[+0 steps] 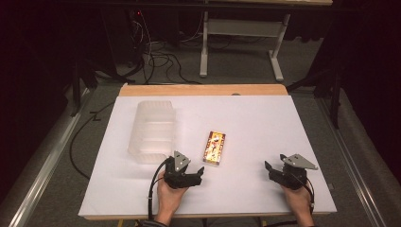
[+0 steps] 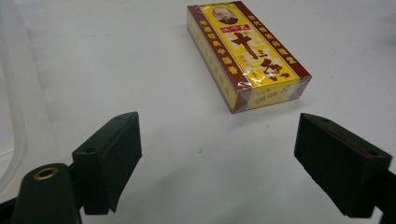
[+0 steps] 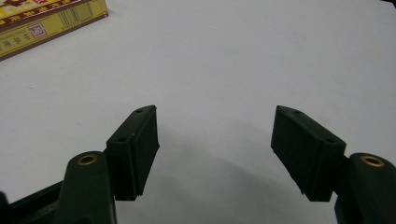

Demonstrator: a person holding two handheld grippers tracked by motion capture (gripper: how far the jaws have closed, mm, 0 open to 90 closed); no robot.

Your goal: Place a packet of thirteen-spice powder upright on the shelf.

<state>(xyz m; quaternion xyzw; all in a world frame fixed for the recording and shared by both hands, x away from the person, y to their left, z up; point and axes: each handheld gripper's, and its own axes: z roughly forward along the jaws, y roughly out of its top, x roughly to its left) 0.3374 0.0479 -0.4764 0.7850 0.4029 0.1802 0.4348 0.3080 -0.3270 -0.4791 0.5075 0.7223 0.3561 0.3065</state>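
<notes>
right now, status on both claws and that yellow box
Left claw open, empty, aimed at yellow box. Right claw open, empty, off to the side. Box flat on table, untouched. Path clear.

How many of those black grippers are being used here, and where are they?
2. The left gripper is near the table's front edge, jaws open, just short of the yellow box. The right gripper is at the front right, jaws open, over bare white table.
</notes>
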